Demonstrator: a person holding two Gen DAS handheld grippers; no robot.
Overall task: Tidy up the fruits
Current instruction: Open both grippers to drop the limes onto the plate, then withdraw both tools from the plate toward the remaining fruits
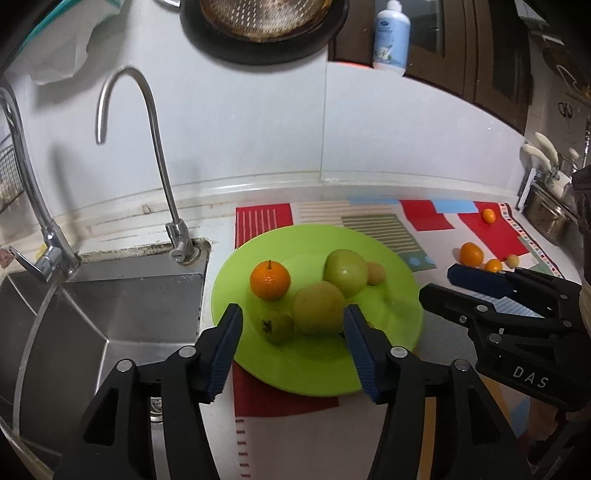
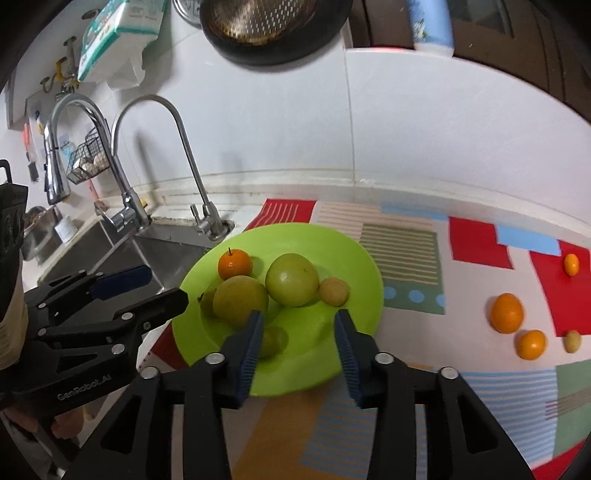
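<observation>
- Left gripper (image 1: 293, 323): jaws apart, nothing held, over the green plate (image 1: 402, 332).
- Right gripper (image 2: 299, 328): jaws apart, empty.
- Plate: orange (image 1: 270, 280), 2 green fruits, plus smaller ones, prob. persimmon.
- 3 oranges on mat (image 2: 406, 258), counter, right of the plate.

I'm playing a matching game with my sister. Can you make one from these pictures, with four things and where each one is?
Things:
1. orange with a stem
2. small orange alone
3. white bottle
4. curved tap

Places:
A. up on the ledge above the white wall
B. on the green plate
C. beside the sink
D. on a red patch of the patterned mat, far from the plate

Pairs: 1-B, 2-D, 3-A, 4-C
</observation>
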